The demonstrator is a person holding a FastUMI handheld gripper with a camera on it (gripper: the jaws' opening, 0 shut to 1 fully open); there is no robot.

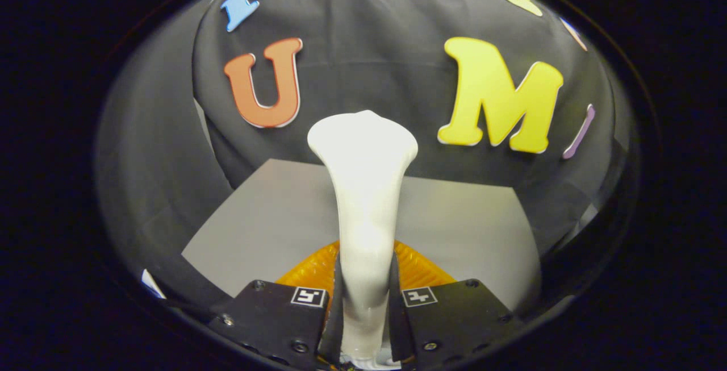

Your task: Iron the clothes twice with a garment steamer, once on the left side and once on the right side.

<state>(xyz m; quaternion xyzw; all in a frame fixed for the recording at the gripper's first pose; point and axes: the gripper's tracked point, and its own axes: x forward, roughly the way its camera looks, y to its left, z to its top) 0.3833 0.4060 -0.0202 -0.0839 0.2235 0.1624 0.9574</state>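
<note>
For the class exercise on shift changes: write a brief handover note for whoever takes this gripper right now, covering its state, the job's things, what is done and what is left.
Gripper: shut on the white garment steamer, gripped by its handle; its flared head rises ahead of the fingers, over the grey table.
Clothes: none to be seen from here.
Done: steamer picked up.
Left: as far as can be judged, both passes, left side and right side.

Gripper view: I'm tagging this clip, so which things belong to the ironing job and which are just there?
Job:
- white plastic garment steamer, its handle clamped between the two fingers
- gripper, shut on that handle

Just there:
- grey flat tabletop beyond the fingers
- black cloth booth wall behind the steamer's head

No garment can be seen from here.
</note>
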